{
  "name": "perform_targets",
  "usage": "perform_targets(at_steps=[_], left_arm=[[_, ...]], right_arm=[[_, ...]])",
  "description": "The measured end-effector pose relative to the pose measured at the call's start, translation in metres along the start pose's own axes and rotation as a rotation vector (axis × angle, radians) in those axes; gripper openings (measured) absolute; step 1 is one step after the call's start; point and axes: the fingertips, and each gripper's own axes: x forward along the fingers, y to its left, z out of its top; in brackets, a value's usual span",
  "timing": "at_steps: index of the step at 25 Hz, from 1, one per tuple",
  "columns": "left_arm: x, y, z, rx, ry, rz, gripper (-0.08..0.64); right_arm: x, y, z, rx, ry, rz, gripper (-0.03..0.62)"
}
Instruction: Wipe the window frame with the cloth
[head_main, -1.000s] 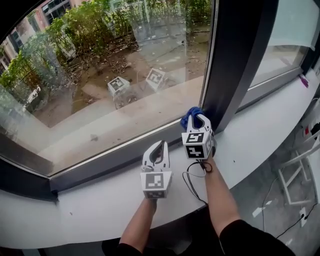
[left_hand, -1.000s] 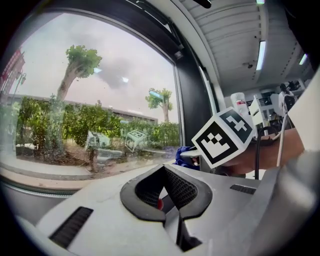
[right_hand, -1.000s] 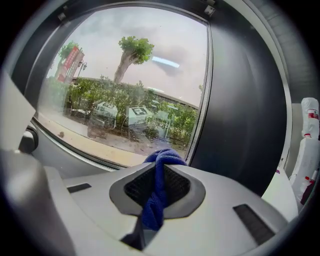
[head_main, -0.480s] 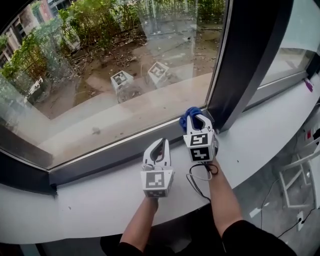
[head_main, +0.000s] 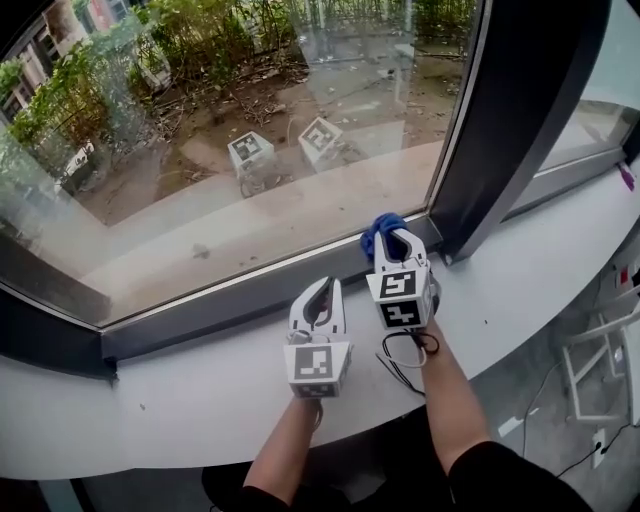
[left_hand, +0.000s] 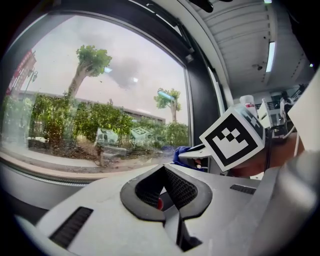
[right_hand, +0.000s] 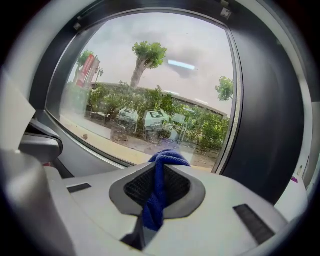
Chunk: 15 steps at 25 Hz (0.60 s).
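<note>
A blue cloth (head_main: 380, 231) is bunched against the dark lower window frame (head_main: 230, 300), close to the thick black upright post (head_main: 520, 120). My right gripper (head_main: 394, 238) is shut on the cloth (right_hand: 161, 186), which hangs between its jaws and sticks out past the tips. The left gripper (head_main: 321, 290) rests on the white sill (head_main: 180, 410) just left of the right one, its tips near the frame, jaws shut with nothing in them. In the left gripper view the right gripper's marker cube (left_hand: 232, 139) and a bit of blue cloth (left_hand: 181, 152) show to the right.
Large glass pane (head_main: 230, 130) above the frame reflects both marker cubes. The sill curves right toward a second window (head_main: 590, 120). A black cable (head_main: 400, 362) loops at my right wrist. White rack (head_main: 600, 360) and floor lie below the sill at right.
Both grippers and the cloth have slid slightly left along the lower frame, away from the black post. Their jaws have stayed the same.
</note>
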Motion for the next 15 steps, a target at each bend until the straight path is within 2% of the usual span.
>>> perform_targets(at_steps=[15], left_arm=[[-0.018, -0.005, -0.002, -0.014, -0.006, 0.03, 0.005]], right_arm=[[-0.002, 0.021, 0.006, -0.037, -0.012, 0.059, 0.023]])
